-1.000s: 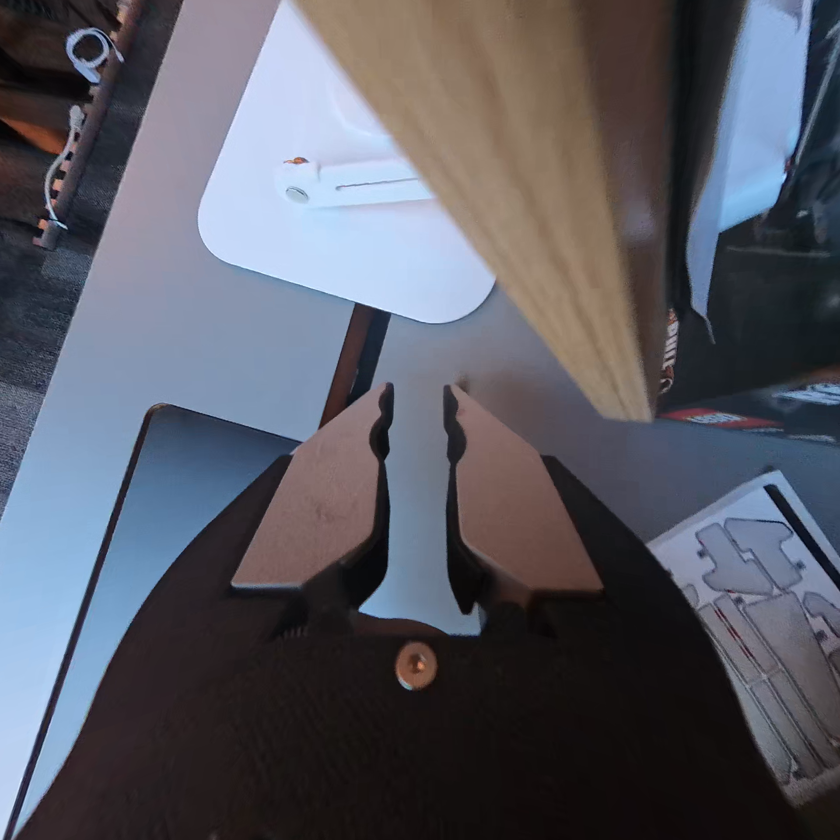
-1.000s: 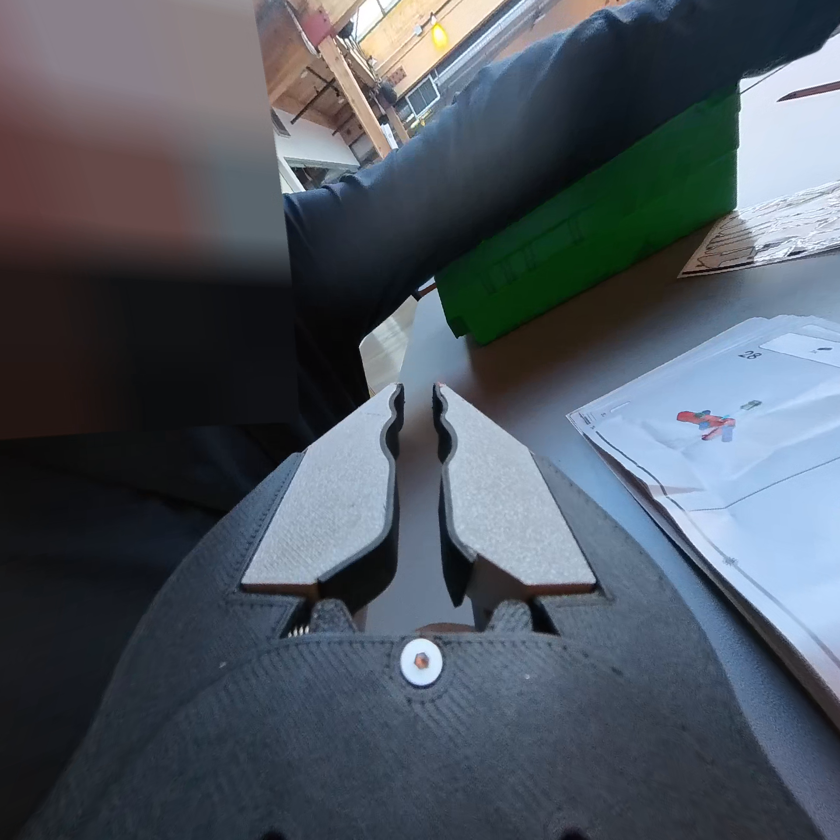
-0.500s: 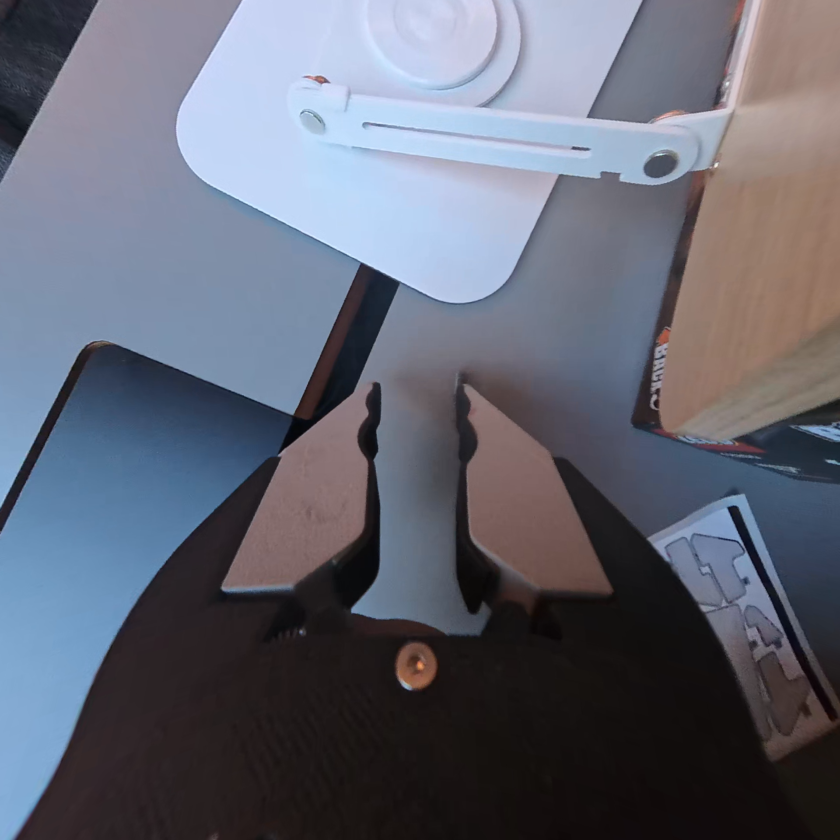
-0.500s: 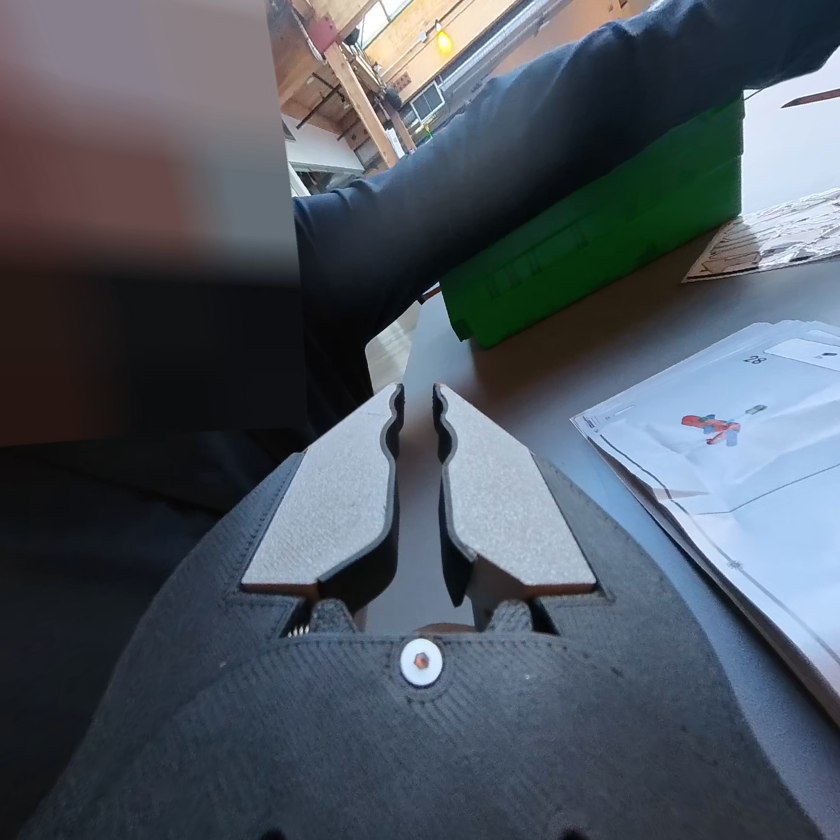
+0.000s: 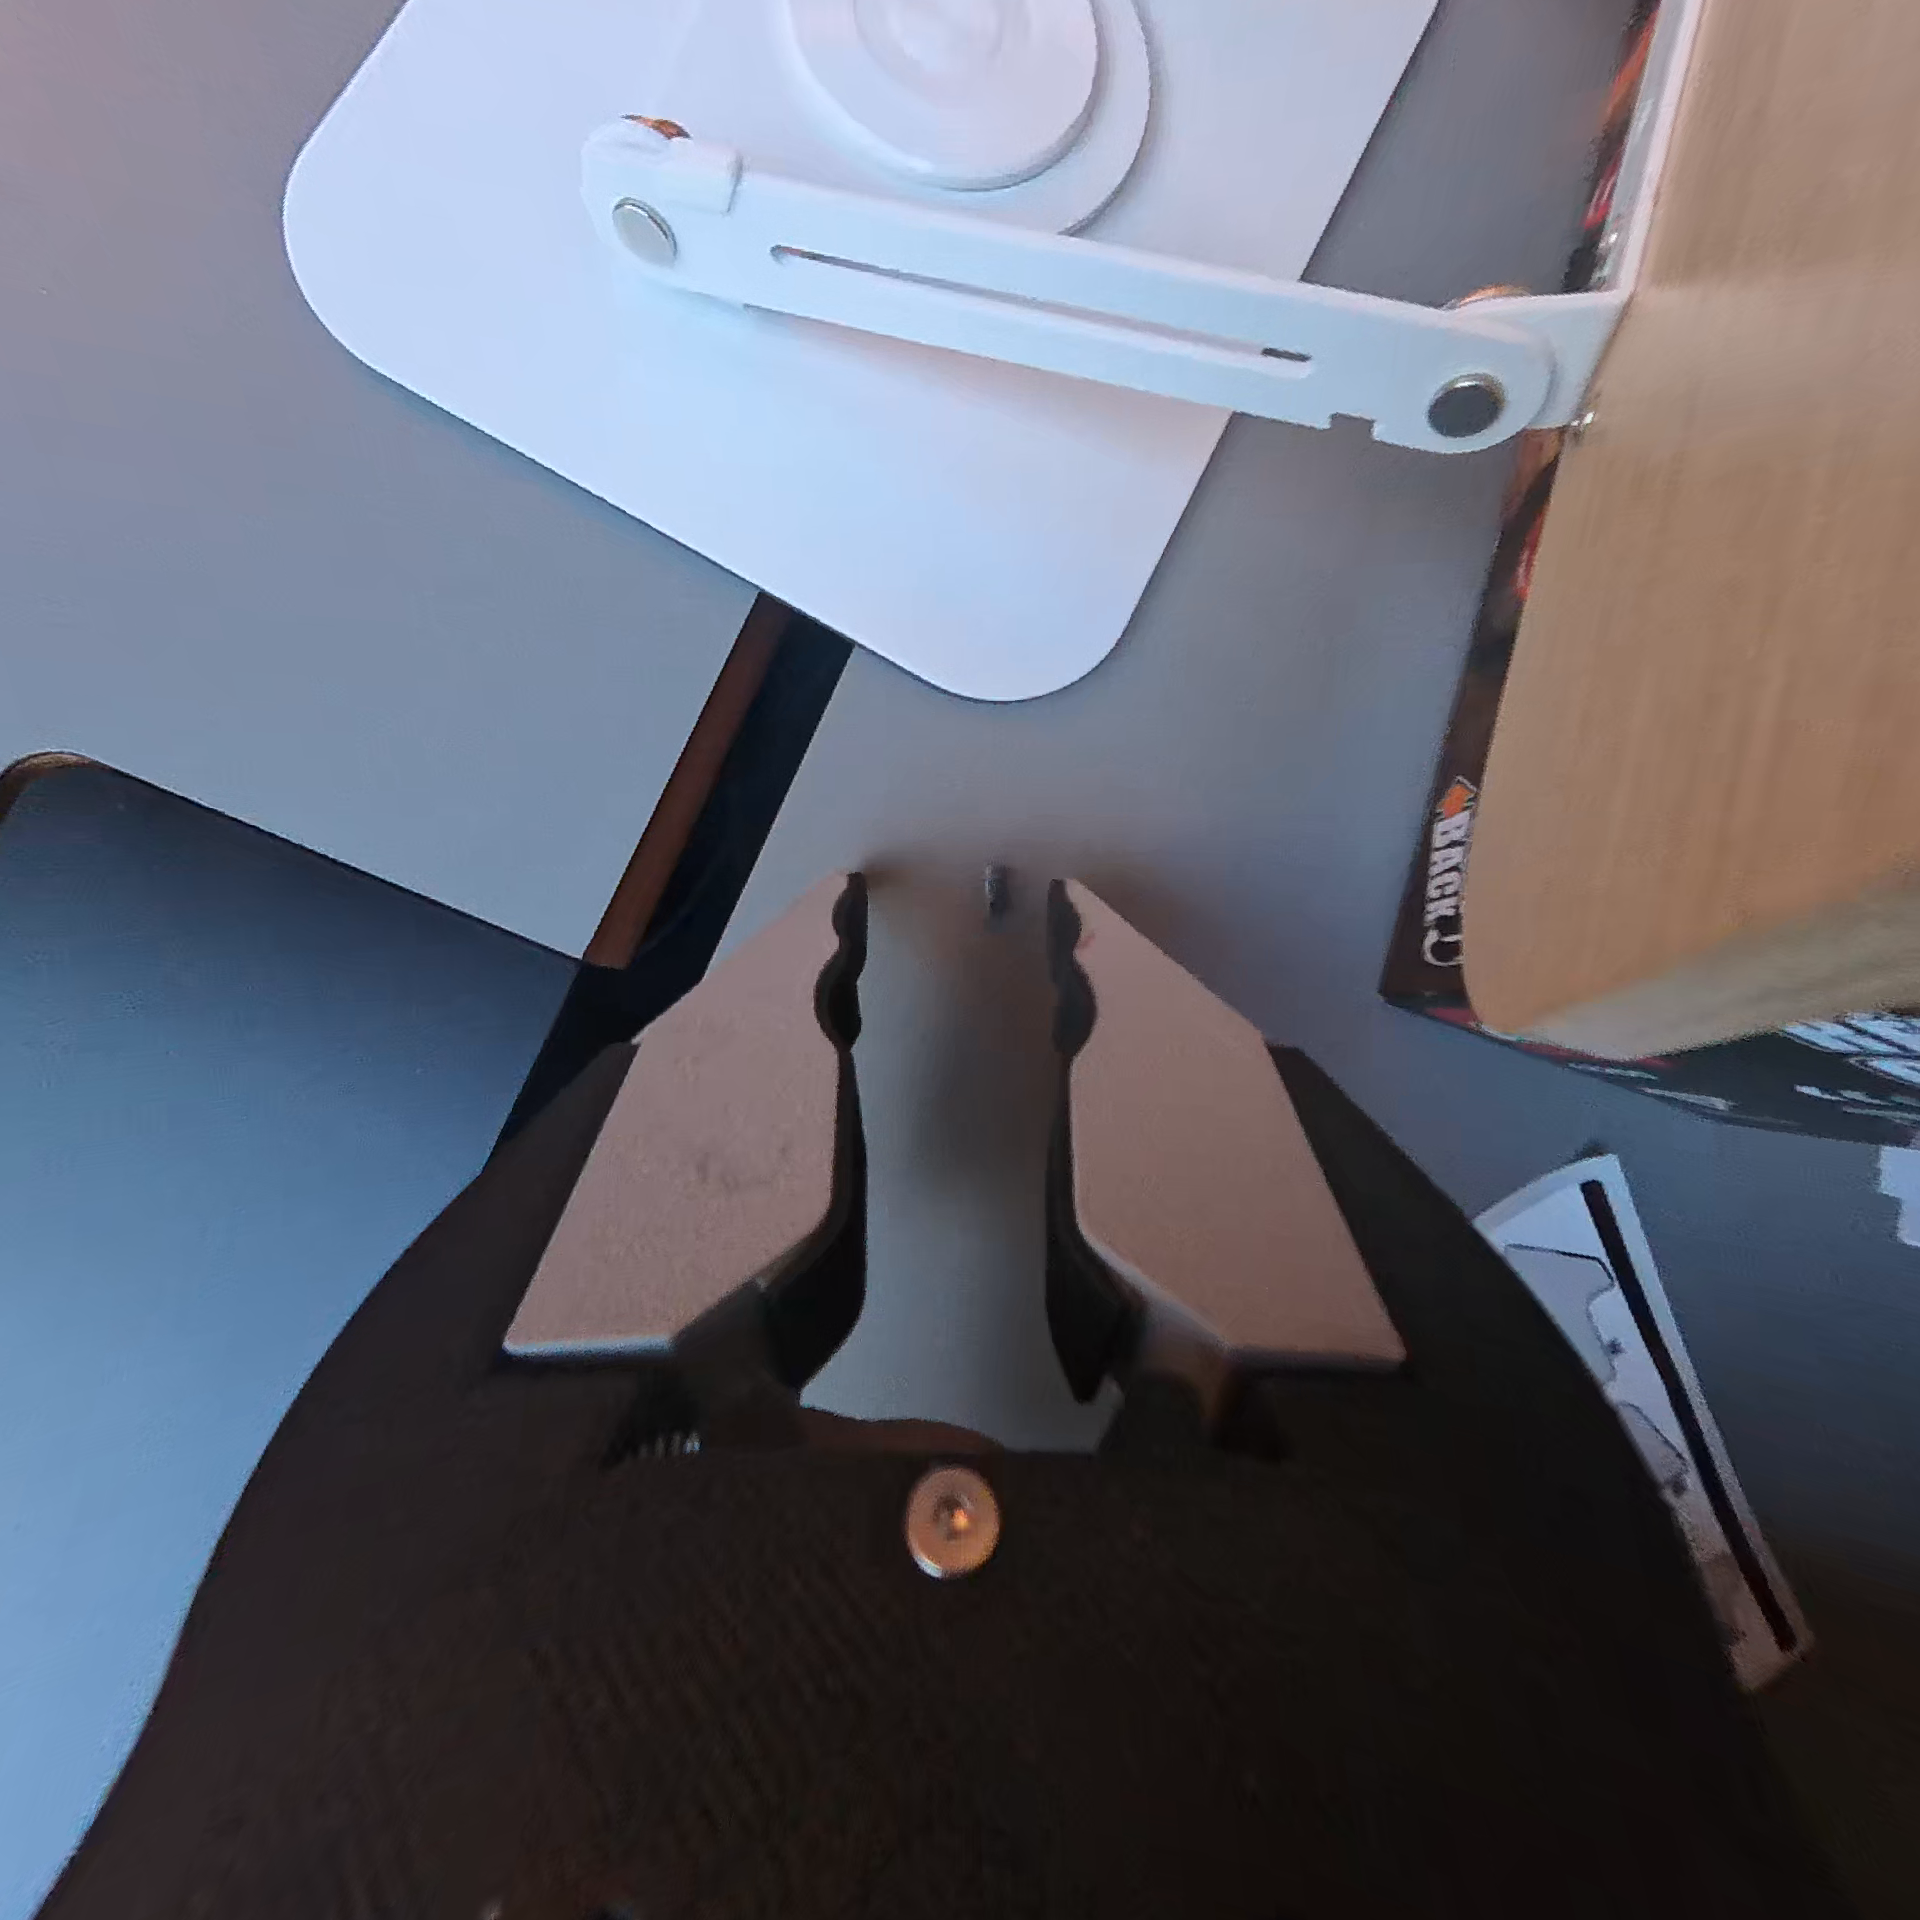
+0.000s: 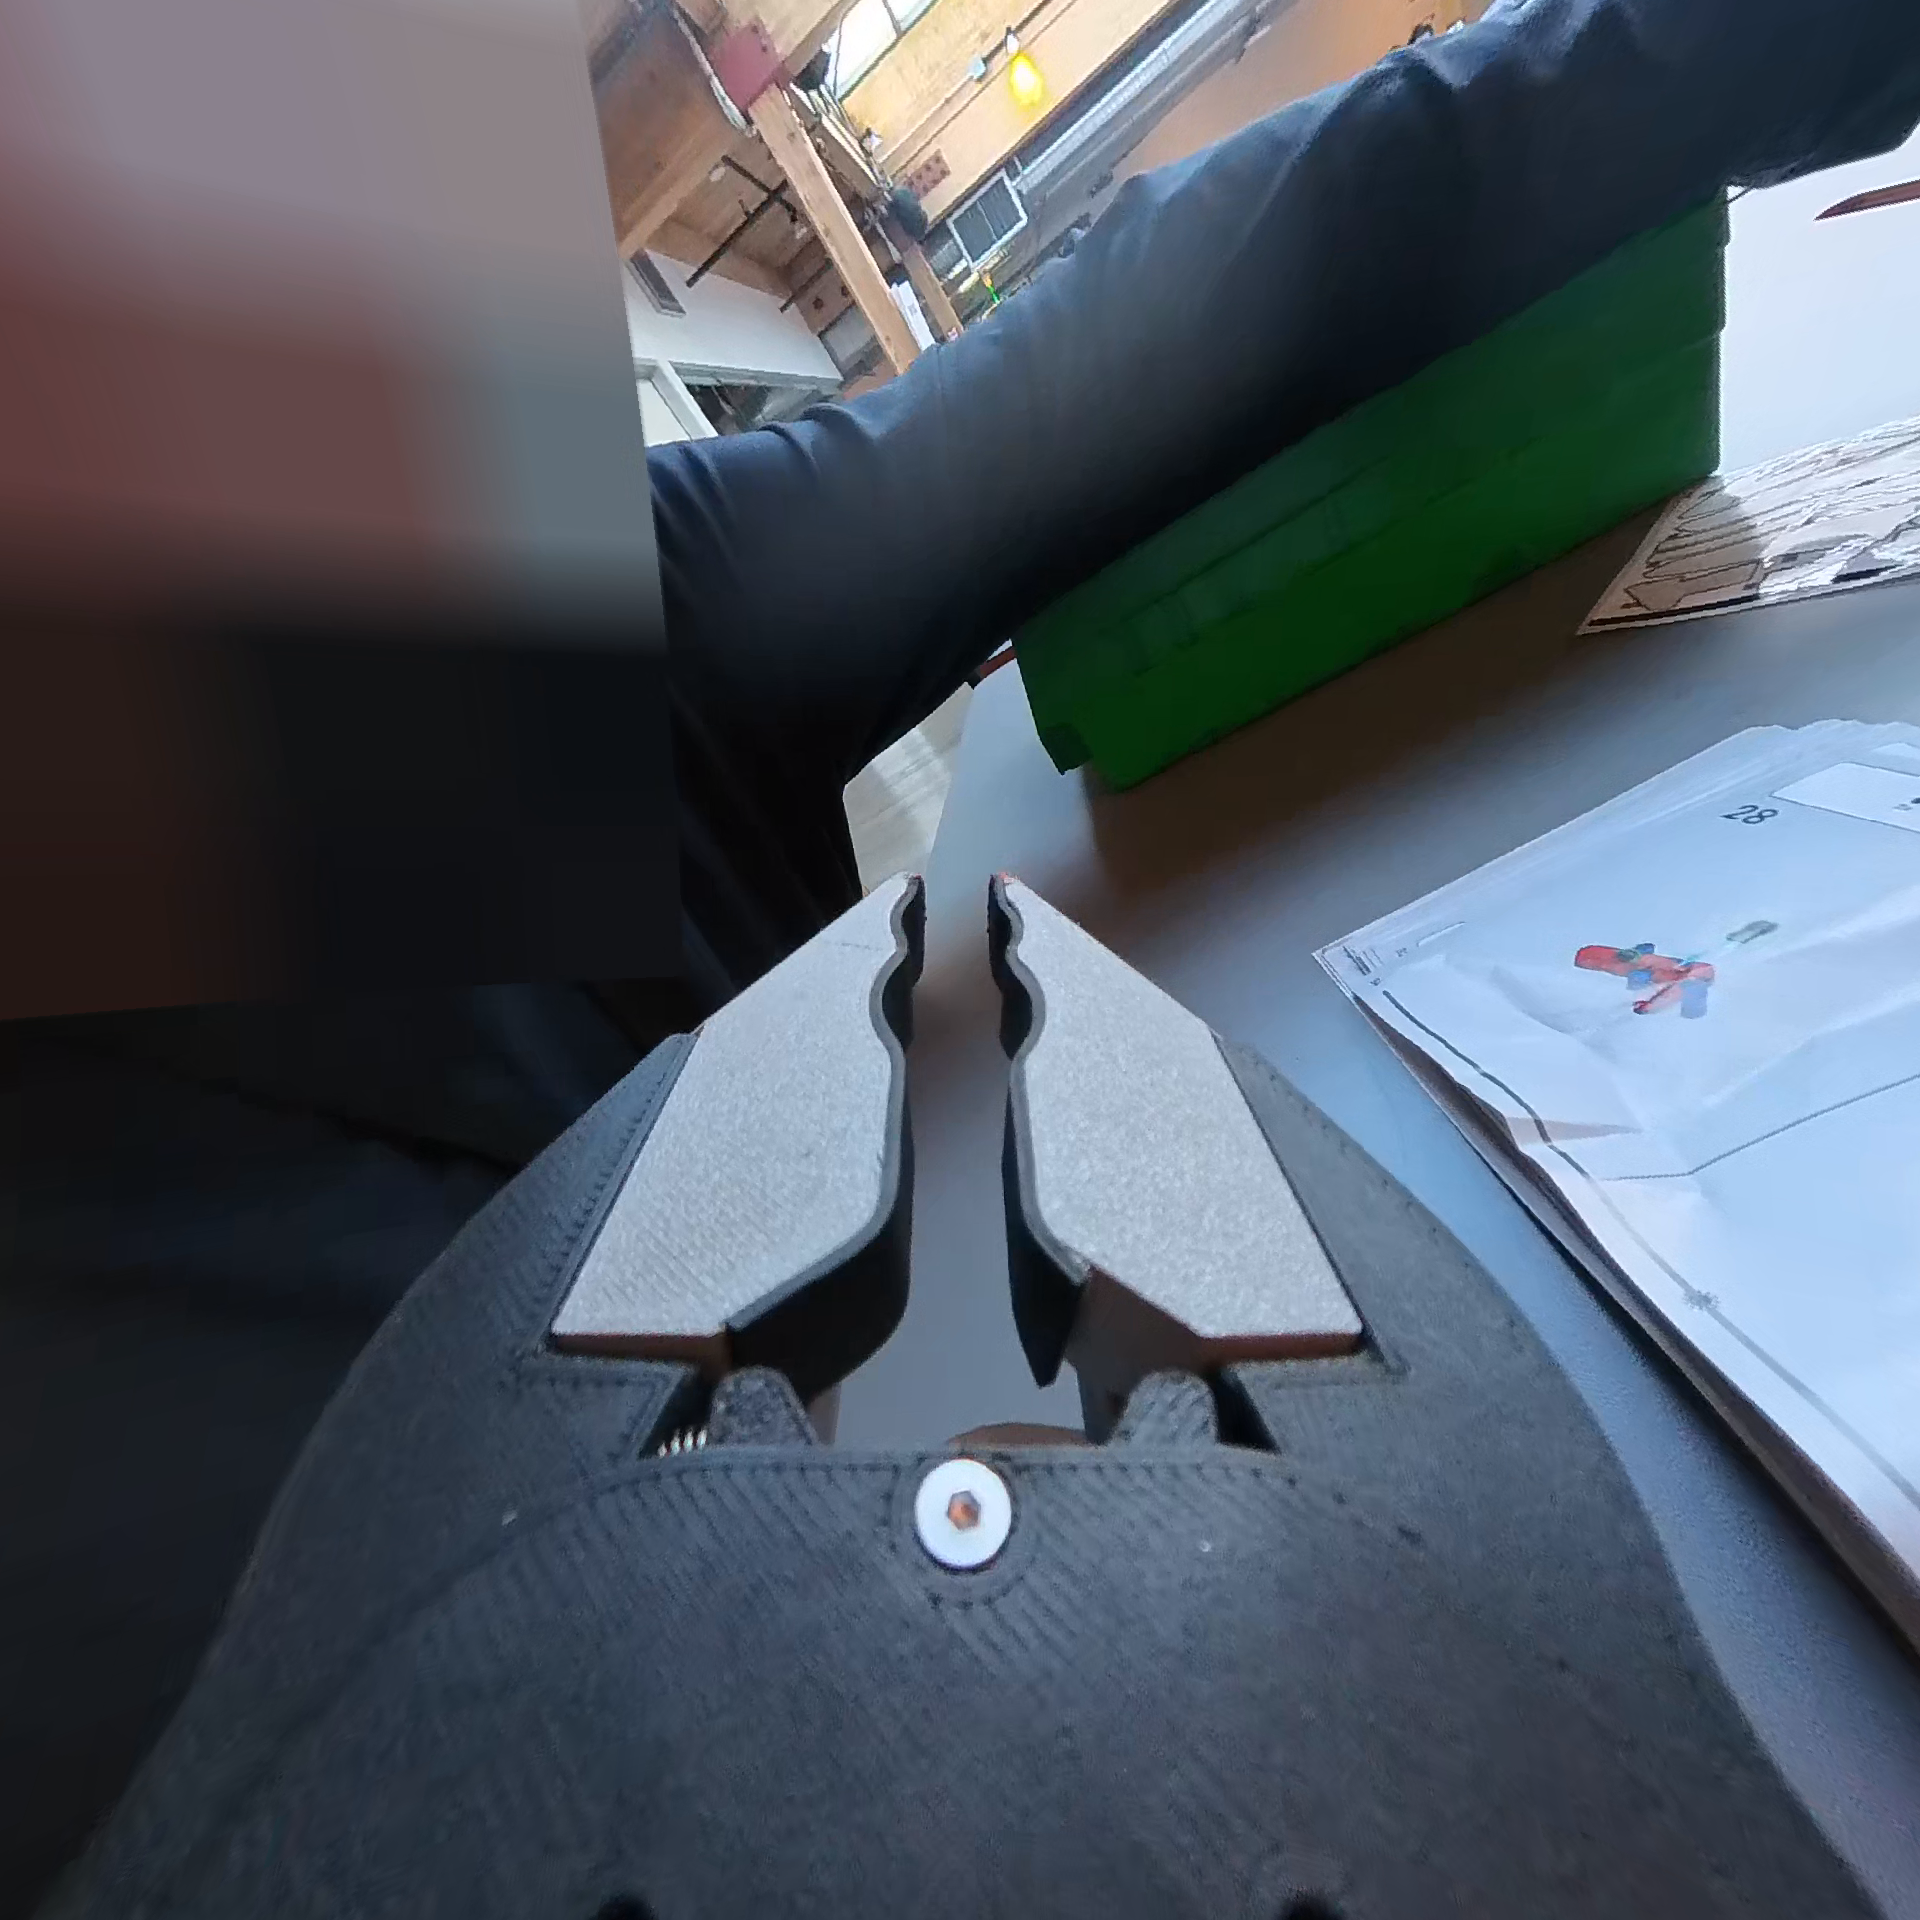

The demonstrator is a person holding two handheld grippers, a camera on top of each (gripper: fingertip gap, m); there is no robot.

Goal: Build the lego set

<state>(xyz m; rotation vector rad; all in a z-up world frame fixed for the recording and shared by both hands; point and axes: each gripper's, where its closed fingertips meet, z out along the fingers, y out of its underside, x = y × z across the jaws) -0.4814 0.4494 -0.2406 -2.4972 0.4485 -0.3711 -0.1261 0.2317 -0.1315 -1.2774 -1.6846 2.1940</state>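
My left gripper (image 5: 953, 891) is open and empty, low over the grey table (image 5: 312, 540). A tiny dark piece (image 5: 995, 896) lies on the table between its fingertips, closer to the right one. My right gripper (image 6: 956, 896) is empty, its jaws only a narrow gap apart, at the table's near edge. An open instruction booklet (image 6: 1662, 1039) lies to its right. A green box (image 6: 1351, 540) stands behind it, and a person's dark sleeve (image 6: 1143, 364) reaches across above the box. A sticker sheet shows in both views (image 5: 1642, 1382) (image 6: 1766, 540).
A white stand base (image 5: 779, 436) with a slotted white arm (image 5: 1039, 301) lies ahead of the left gripper. A wooden board (image 5: 1714, 520) hangs over a black printed box (image 5: 1455, 883) at the right. A dark flat panel (image 5: 260, 1039) lies at the left. About 45 cm separates my left fingertips from my right.
The left gripper has opened wider, and its view has swung so the wooden board sits at the right. The tiny dark piece now shows between its tips. The right gripper has barely moved.
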